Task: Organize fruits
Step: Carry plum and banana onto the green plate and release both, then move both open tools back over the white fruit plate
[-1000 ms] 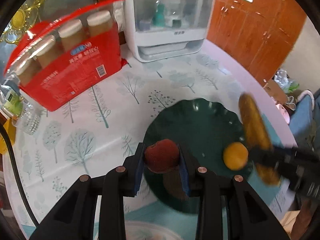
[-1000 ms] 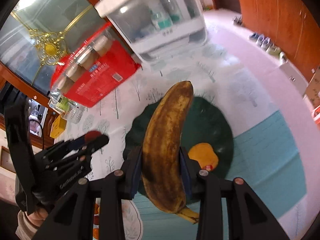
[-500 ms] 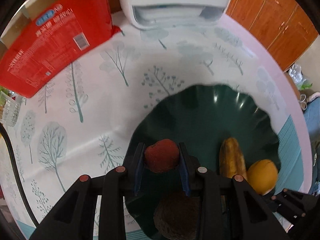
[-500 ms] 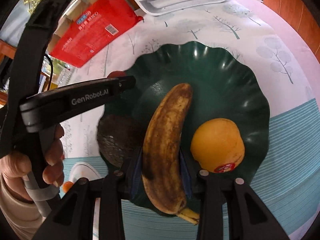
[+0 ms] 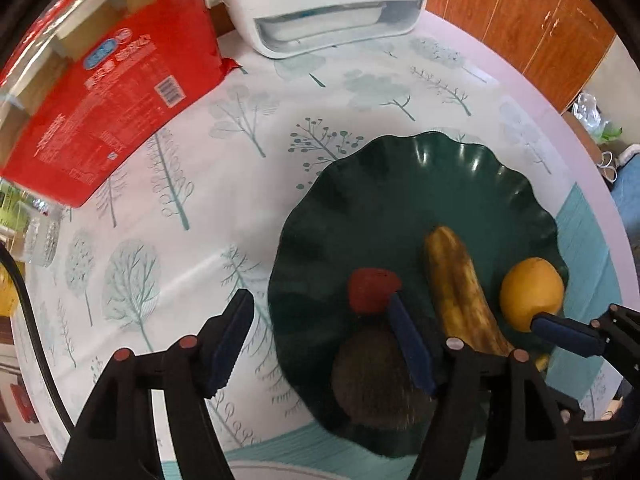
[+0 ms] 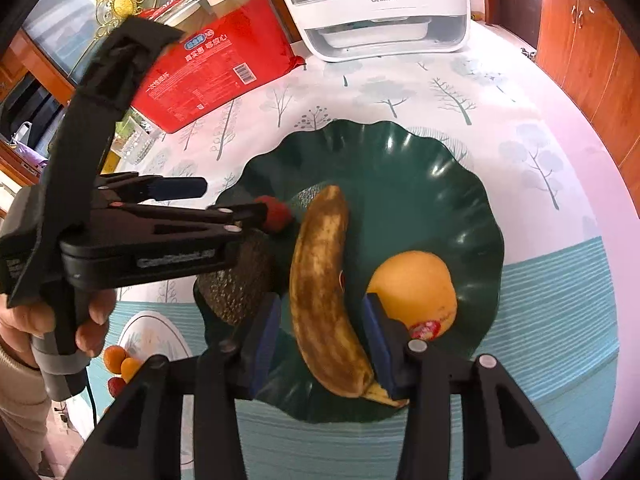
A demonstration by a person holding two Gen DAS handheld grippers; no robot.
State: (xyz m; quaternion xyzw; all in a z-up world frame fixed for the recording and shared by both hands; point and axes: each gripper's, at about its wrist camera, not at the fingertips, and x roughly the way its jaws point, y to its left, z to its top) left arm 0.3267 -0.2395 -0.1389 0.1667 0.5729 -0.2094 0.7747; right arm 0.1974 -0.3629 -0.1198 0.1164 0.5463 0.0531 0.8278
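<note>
Behind the green plate (image 5: 500,184) stand a red package (image 5: 112,108) and white appliance (image 5: 332,8).

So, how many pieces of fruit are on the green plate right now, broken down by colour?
Red: 1, the small red fruit
Yellow-brown: 1, the banana
Orange: 1, the orange
Dark brown: 1, the rough round fruit
Total: 4 on the green plate

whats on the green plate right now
On the green plate: a spotted banana, an orange, a small red fruit and a rough brown fruit, partly covered by the left gripper.
</note>
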